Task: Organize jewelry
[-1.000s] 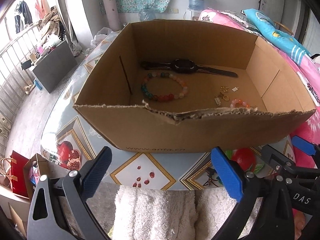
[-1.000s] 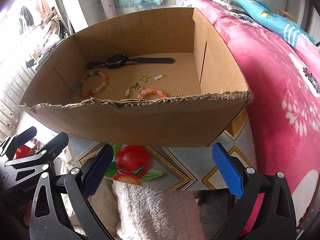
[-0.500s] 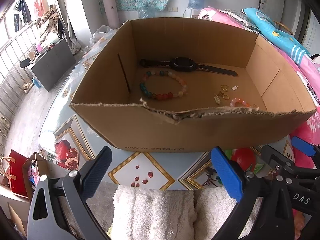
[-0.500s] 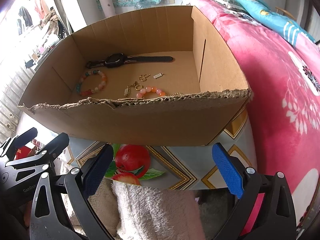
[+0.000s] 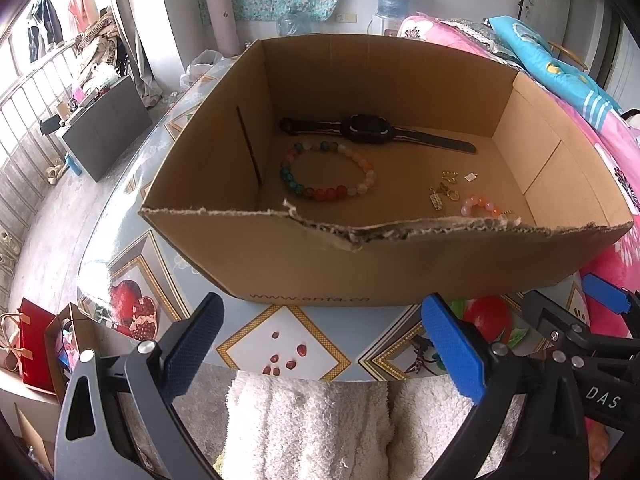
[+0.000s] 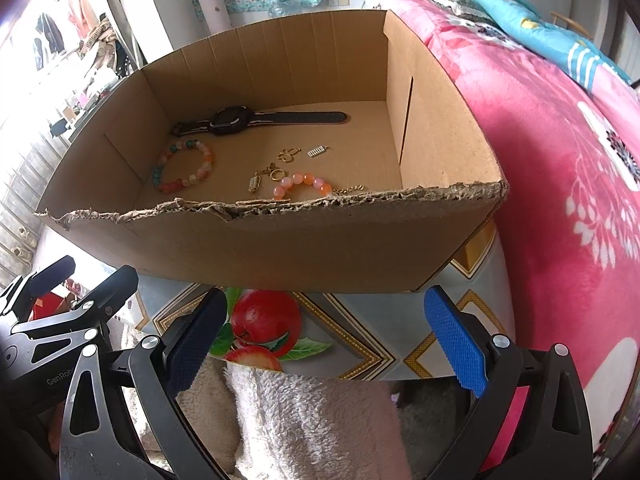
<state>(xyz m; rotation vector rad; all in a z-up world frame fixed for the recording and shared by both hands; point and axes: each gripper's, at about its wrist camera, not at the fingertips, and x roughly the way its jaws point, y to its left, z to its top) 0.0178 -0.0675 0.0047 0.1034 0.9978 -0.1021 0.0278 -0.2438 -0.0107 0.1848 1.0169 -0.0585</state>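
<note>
In front of the box (image 5: 320,268), at the near edge of the table (image 5: 280,332), the left gripper (image 5: 324,340) is hovering with its jaws spread wide, gripping nothing and touching nothing; its blue pads (image 5: 454,354) are standing clear of the cardboard wall. Just to its right, the right gripper (image 6: 328,336) is hanging at the same edge, likewise spread wide and empty, its fingertips (image 6: 452,340) stopping short of the box. A white towel (image 5: 308,428) is lying beneath both tools. Inside the box, the watch (image 5: 368,130) is lying flat with its strap stretched out near the far wall. The bead bracelet (image 5: 328,172), multicoloured, is resting just in front of the watch toward the left wall. The pink bracelet (image 5: 480,206) is lying close behind the torn near wall, partly hidden by it in the left view and showing a short gold chain in the right view. The charms (image 5: 444,192), small and gold, are sitting between the pink bracelet and the watch strap; their detail is too small to make out. A pink blanket (image 6: 560,160) is lying to the right of the table.
</note>
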